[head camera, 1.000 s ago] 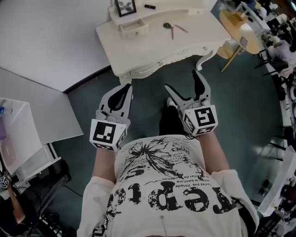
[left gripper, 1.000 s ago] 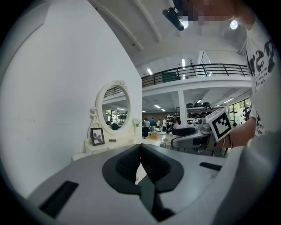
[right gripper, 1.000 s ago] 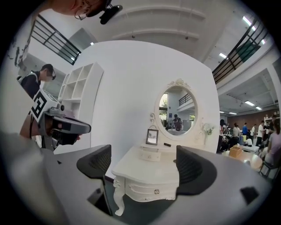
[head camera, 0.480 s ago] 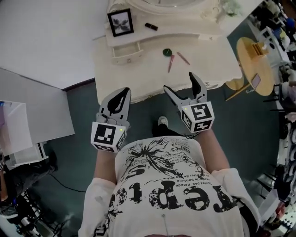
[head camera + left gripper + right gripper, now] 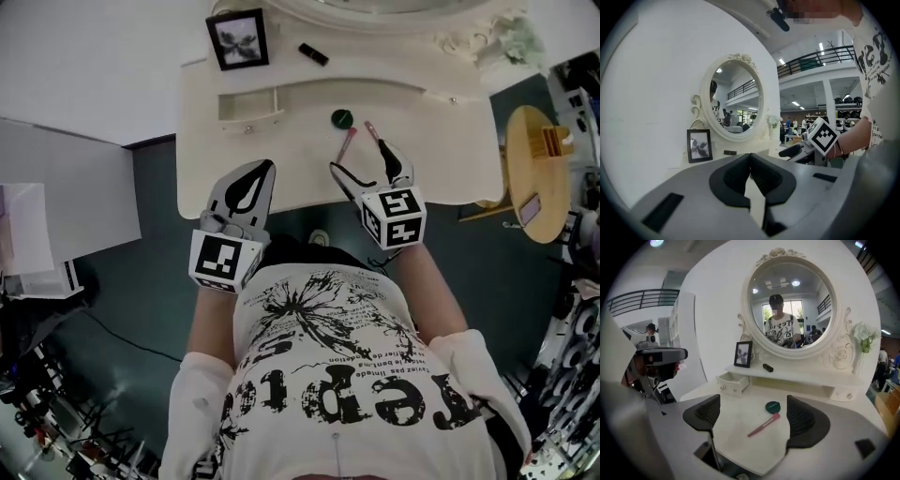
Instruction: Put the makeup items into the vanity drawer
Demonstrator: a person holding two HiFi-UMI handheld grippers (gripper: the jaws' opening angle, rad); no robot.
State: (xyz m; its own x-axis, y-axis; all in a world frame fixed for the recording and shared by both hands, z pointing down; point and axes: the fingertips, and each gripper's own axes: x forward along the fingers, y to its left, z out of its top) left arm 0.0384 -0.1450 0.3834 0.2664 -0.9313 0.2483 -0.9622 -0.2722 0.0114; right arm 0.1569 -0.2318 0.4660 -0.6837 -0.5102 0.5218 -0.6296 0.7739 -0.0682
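**Inspector:** What has changed?

**Observer:** Both grippers have come forward from over the floor to the vanity's (image 5: 422,150) front edge. The right gripper (image 5: 361,161) has its jaws apart and empty, near the pink pencil (image 5: 344,145). The left gripper (image 5: 263,169) is closed on nothing.

**Inspector:** Items?

**Observer:** None stowed. The pencil and green compact (image 5: 342,118) lie on the tabletop and the black tube (image 5: 313,54) on the shelf. The drawer (image 5: 249,108) is pulled out (a pick-up looks imminent).

**Inspector:** Writing?

**Observer:** No brand is legible. The shirt lettering is inverted and only partly readable.
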